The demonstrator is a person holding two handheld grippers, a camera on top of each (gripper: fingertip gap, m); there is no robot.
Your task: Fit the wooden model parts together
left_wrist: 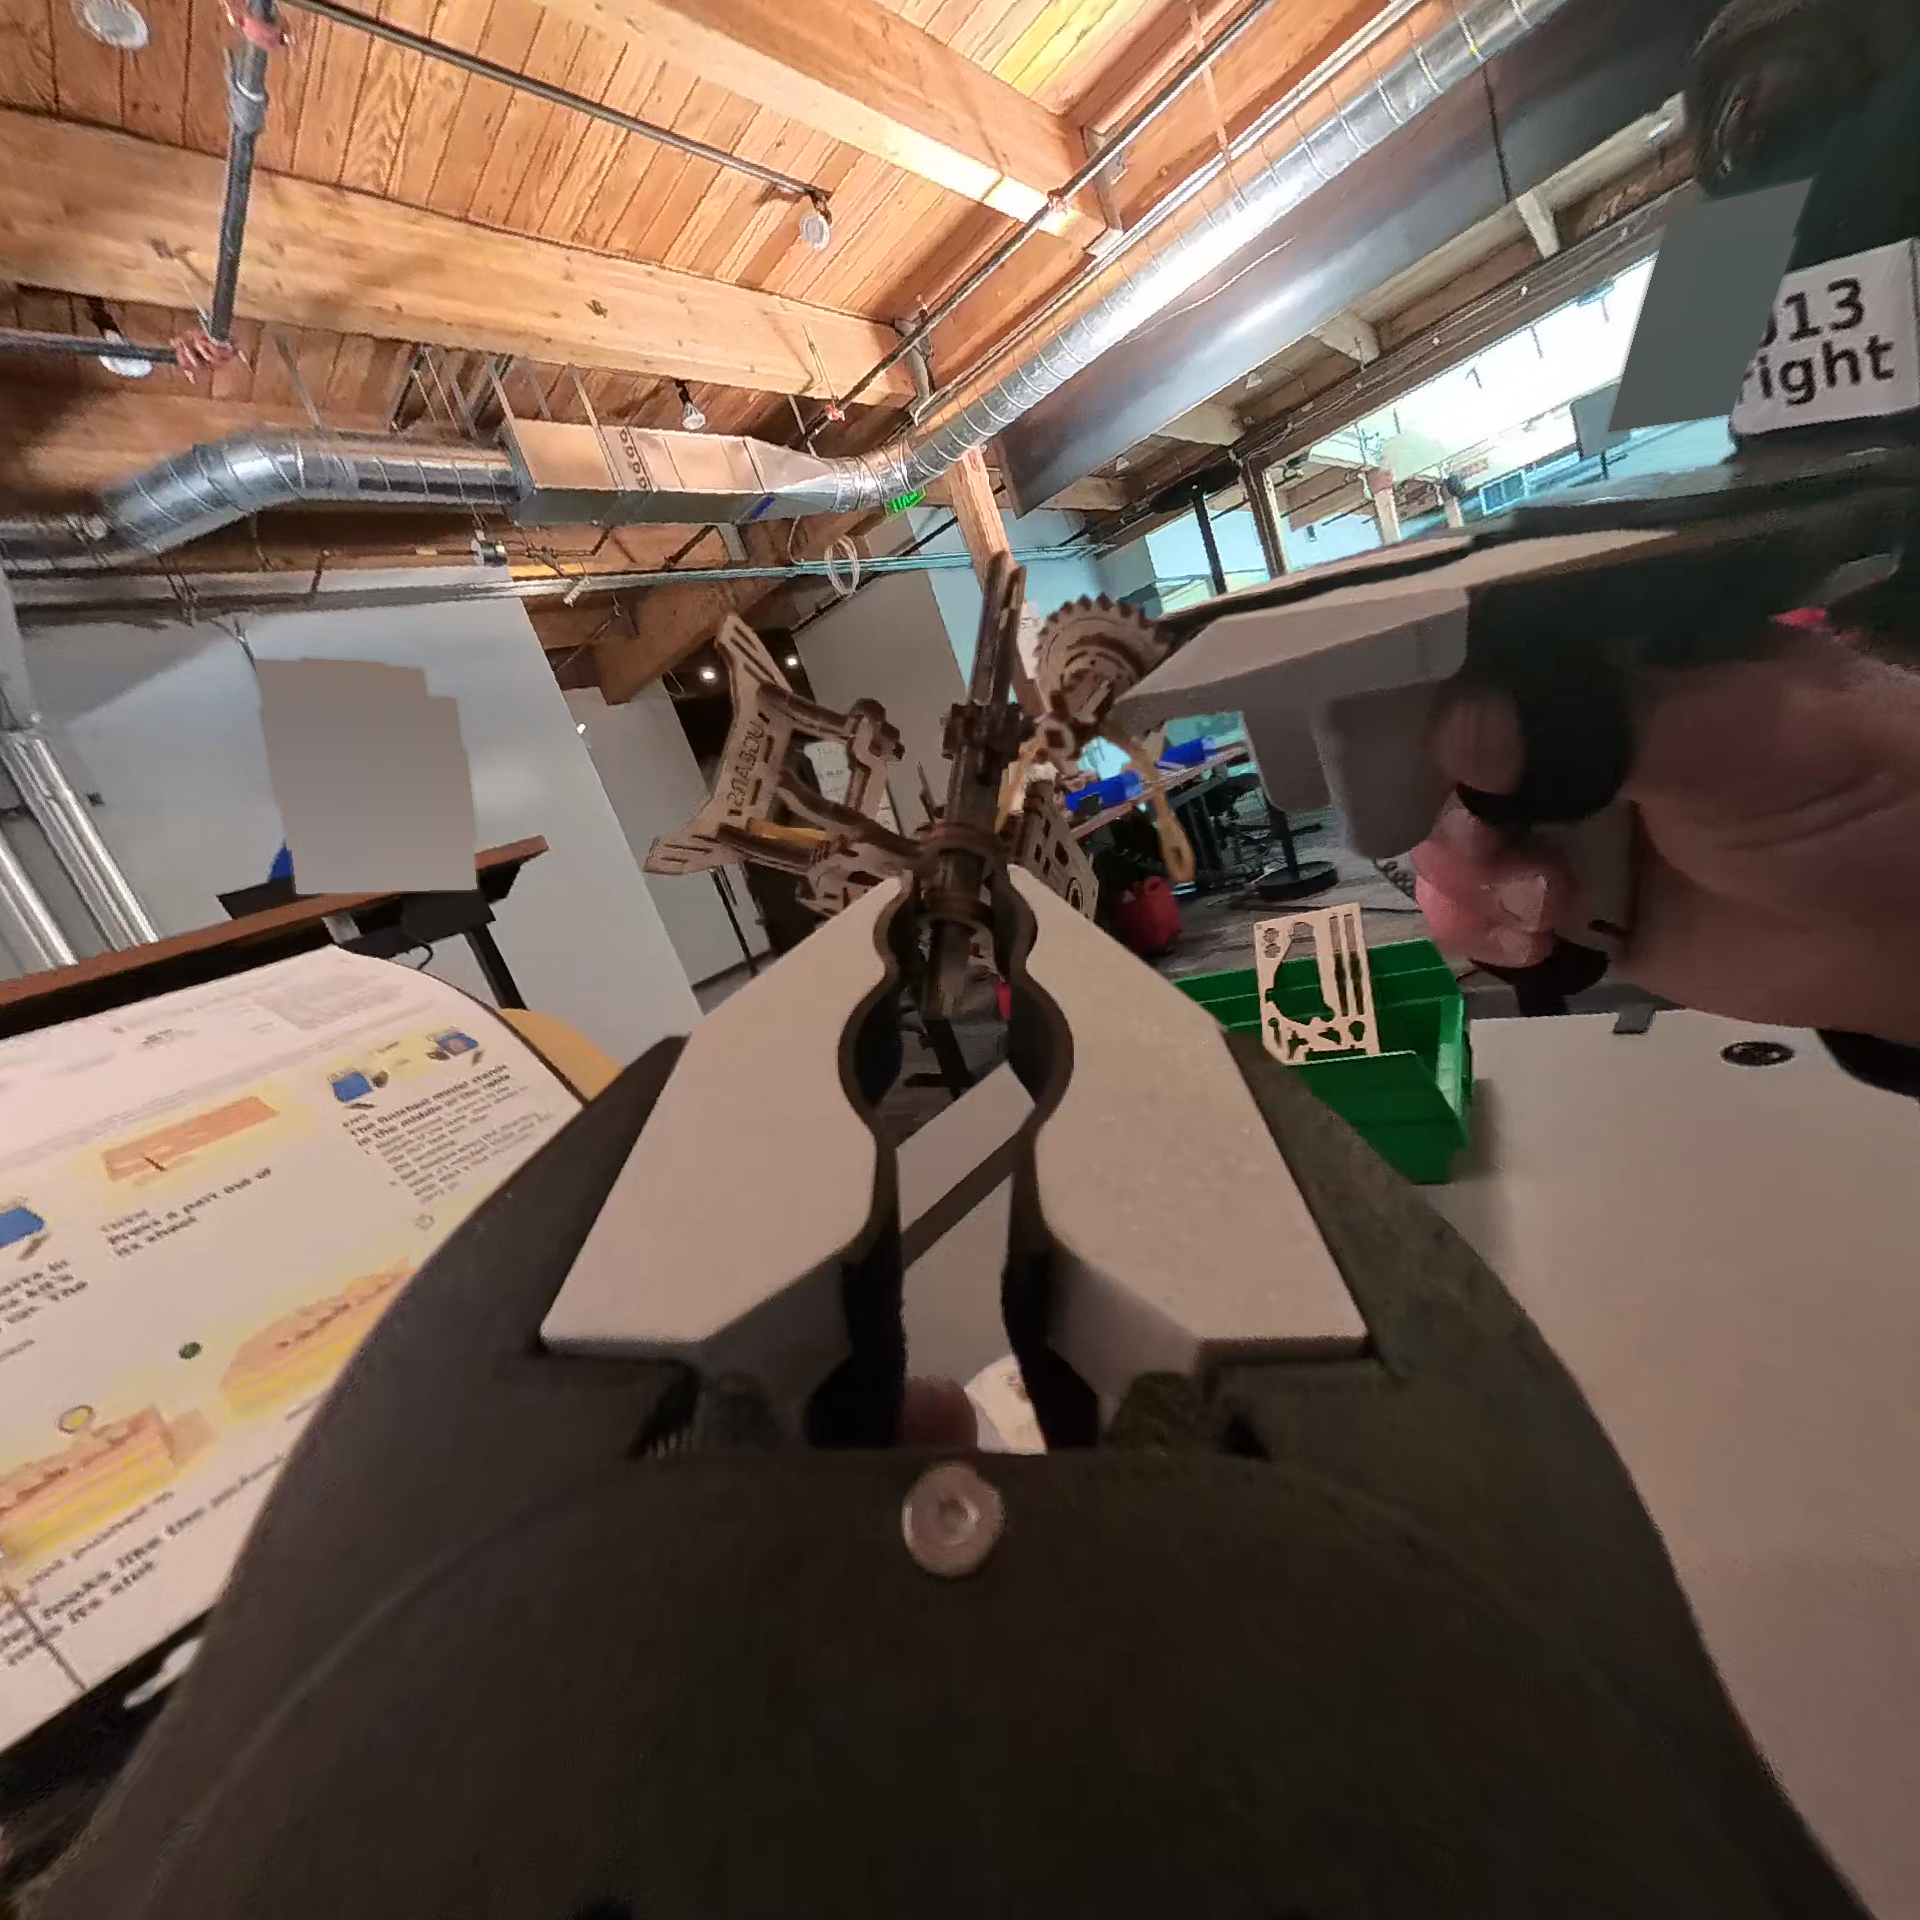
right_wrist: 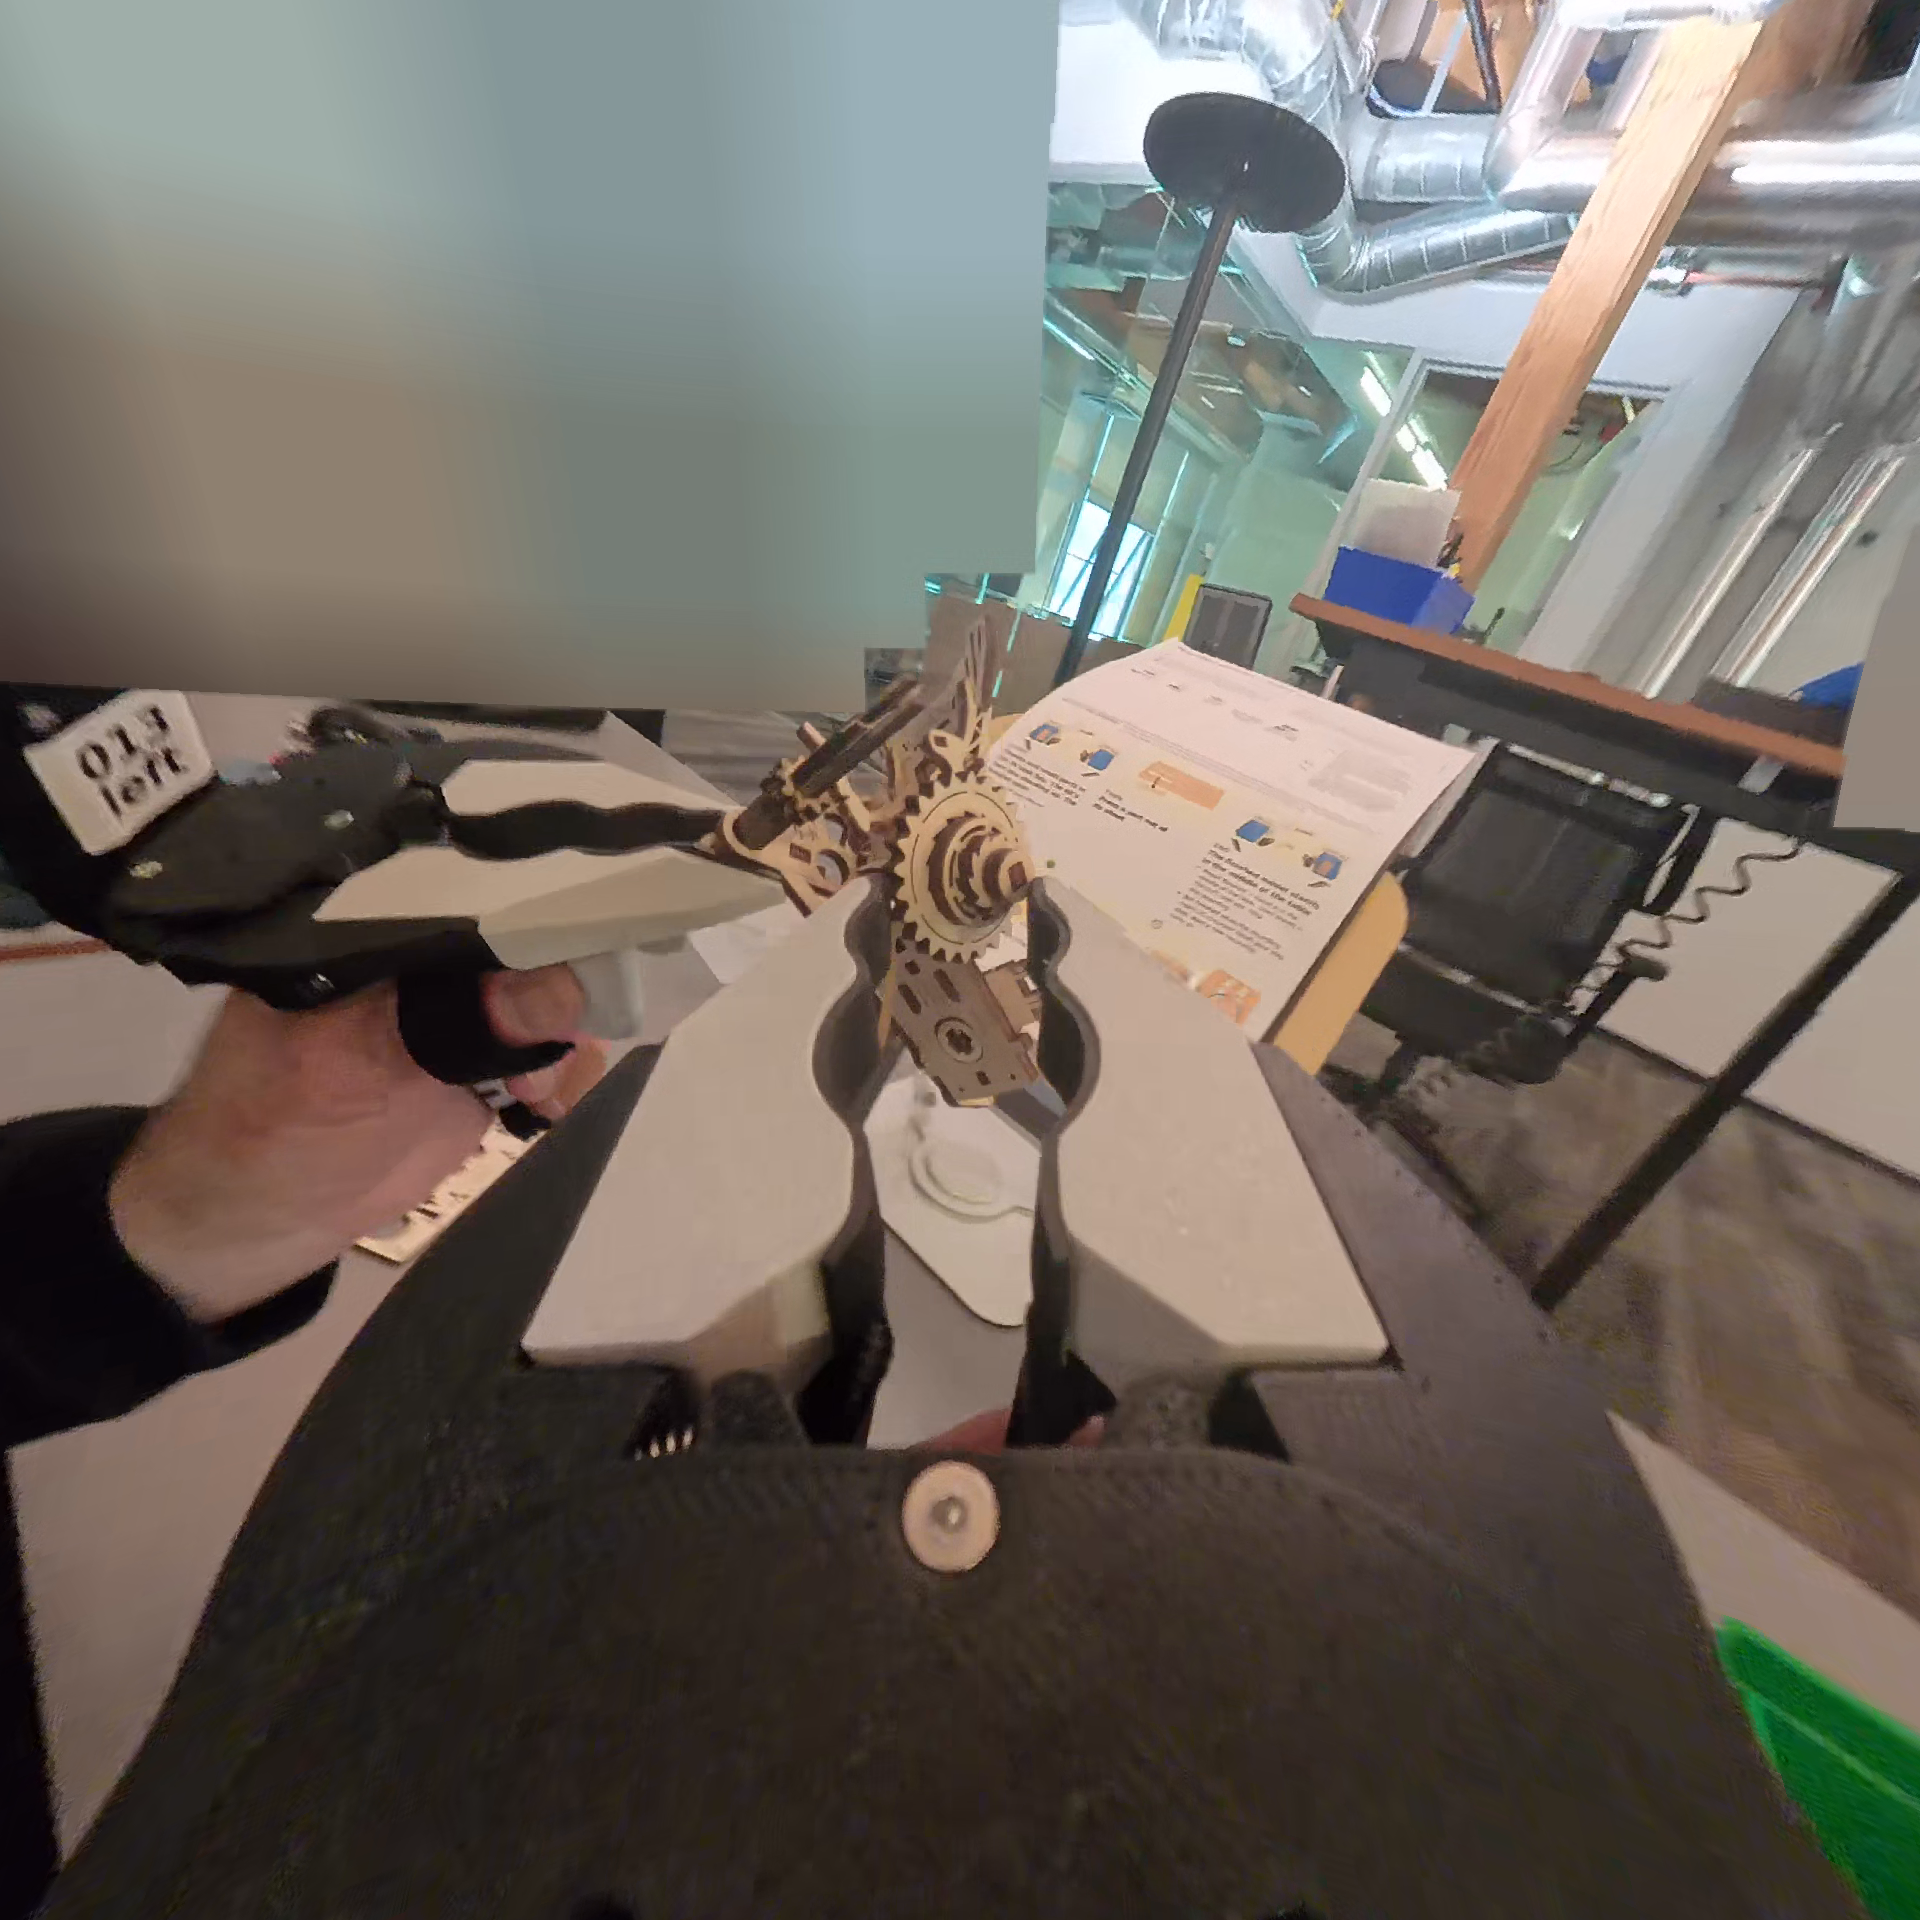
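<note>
White surface (left_wrist: 1662, 1299) below; wooden model (right_wrist: 935, 883) held aloft: left gripper (left_wrist: 951, 894) clamps its shaft, right gripper (right_wrist: 961, 914) grips the gear (right_wrist: 961, 868), apparently bracing for fitting.

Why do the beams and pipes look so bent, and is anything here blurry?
Left wrist view: the wide lens bows the ceiling beams; the hand is motion-smeared, while the wooden model is fairly sharp. Right wrist view: the floor is streaked with blur, and the gear is crisp.
</note>
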